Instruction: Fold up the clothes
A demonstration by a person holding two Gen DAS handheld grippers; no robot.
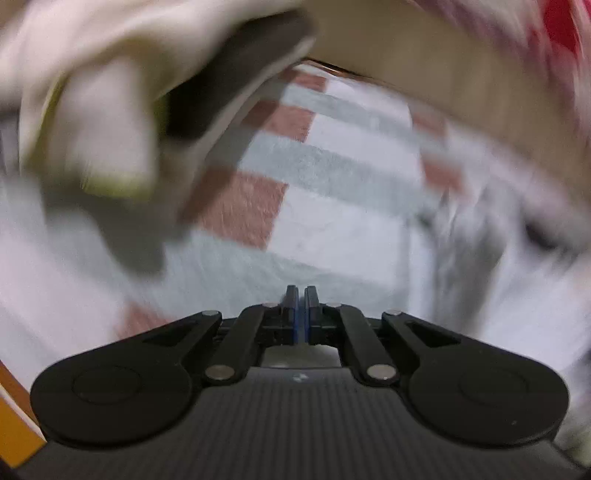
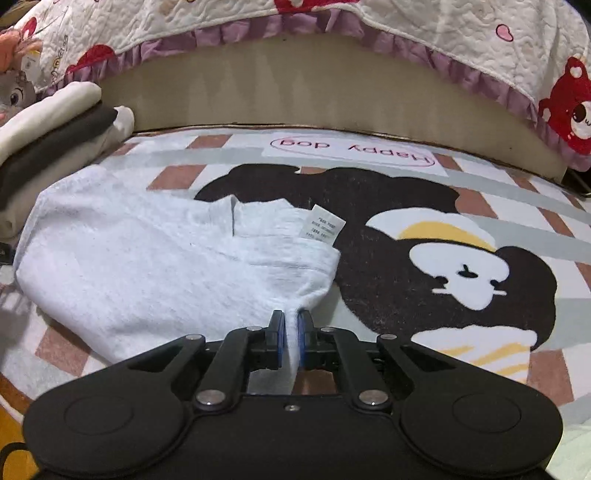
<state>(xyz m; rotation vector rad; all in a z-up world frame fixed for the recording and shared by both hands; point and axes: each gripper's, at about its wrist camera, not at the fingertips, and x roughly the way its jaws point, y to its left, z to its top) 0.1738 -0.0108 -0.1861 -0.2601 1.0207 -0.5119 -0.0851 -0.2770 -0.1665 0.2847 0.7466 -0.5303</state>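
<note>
A light grey garment (image 2: pixel 147 266) lies partly folded on the patterned rug (image 2: pixel 461 206), a white care label (image 2: pixel 323 227) showing at its far edge. My right gripper (image 2: pixel 291 325) is shut on the garment's near edge, cloth pinched between the blue pads. In the blurred left wrist view my left gripper (image 1: pixel 301 299) is shut with nothing between its pads, above the checked rug (image 1: pixel 332 192). Part of the grey garment (image 1: pixel 476 236) shows at the right there.
A stack of folded clothes (image 2: pixel 48 125), cream and dark, sits at the rug's far left; it also shows blurred in the left wrist view (image 1: pixel 122 110). A bed with a ruffled quilt (image 2: pixel 332 33) runs along the far side.
</note>
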